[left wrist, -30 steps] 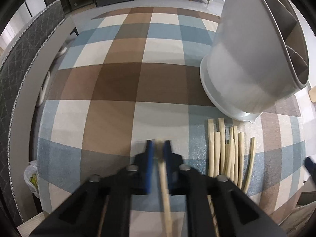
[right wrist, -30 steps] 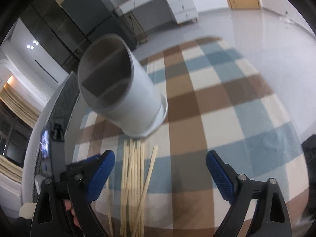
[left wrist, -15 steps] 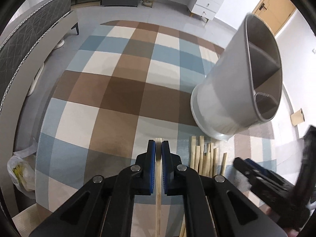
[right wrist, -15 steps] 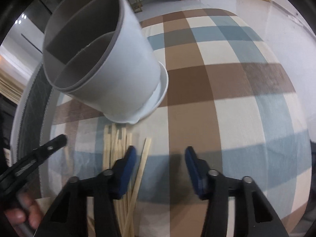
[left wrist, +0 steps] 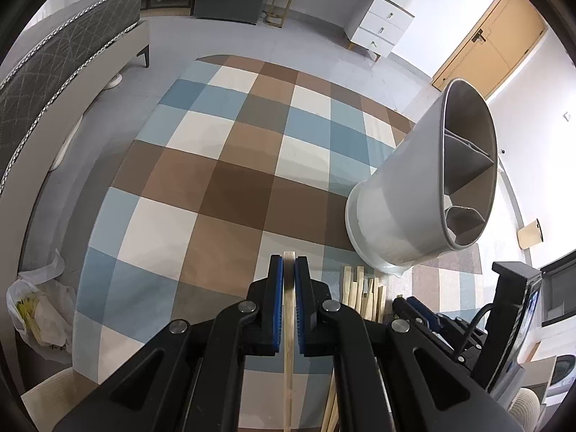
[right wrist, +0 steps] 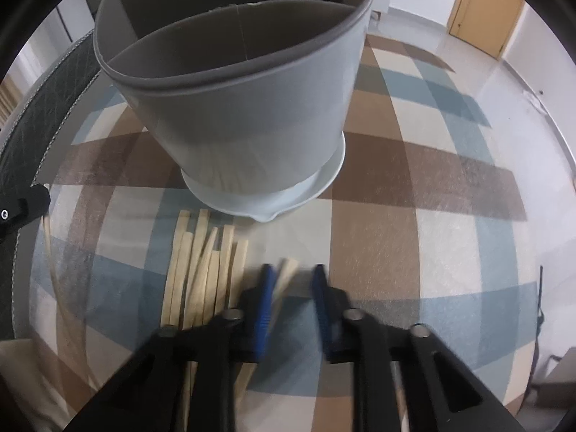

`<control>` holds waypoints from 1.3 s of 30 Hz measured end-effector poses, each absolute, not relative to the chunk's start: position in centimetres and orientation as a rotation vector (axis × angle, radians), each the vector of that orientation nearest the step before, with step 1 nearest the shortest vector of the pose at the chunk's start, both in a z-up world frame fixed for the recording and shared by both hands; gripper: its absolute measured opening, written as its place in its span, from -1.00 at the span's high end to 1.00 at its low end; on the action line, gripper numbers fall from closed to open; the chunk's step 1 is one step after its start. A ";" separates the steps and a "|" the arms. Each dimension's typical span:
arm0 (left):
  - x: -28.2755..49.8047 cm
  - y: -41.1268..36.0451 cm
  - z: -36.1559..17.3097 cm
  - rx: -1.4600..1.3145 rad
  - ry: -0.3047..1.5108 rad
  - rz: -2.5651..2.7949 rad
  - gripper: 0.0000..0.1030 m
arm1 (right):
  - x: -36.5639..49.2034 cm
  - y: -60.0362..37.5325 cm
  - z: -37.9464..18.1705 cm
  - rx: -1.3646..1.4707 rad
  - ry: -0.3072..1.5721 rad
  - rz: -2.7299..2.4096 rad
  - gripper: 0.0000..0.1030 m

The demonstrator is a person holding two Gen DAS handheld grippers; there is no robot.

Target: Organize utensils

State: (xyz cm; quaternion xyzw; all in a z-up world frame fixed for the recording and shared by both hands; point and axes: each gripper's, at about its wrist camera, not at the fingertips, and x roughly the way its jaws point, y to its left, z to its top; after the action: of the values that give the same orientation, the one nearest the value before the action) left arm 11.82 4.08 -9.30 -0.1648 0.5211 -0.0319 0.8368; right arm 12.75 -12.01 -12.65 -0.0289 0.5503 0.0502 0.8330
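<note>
Left tongs [left wrist: 287,268] clamp one chopstick [left wrist: 288,324]; right tongs [right wrist: 291,277], just closing, straddle another stick [right wrist: 286,273] unpressed.

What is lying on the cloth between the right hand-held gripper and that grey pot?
In the right wrist view, loose wooden sticks lie between the right hand-held gripper and grey pot.

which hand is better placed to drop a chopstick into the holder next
Left, likely. The left tool is already shut on a chopstick, lifted off the cloth. The right tool has just been closing around one beside the pile, pads not yet pressing.
</note>
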 end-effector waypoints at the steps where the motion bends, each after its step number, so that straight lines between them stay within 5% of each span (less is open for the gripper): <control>1: 11.8 4.1 -9.3 -0.351 1.103 -0.067 0.96 | 12.8 -12.3 -12.7 -0.043 1.160 0.123 0.82; 22: 5.7 2.2 -3.0 -0.243 0.965 -0.148 0.97 | 4.5 -17.0 -2.1 0.172 0.736 0.332 0.91; 39: 4.9 -0.2 1.8 -0.131 0.885 -0.223 0.97 | 2.6 -17.5 0.8 0.205 0.638 0.381 1.00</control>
State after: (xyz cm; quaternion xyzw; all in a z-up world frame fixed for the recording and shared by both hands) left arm 4.90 -0.21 1.81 -0.0632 0.4268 -0.1077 0.8957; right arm 2.56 -17.50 0.77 0.0998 0.3110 0.1859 0.9267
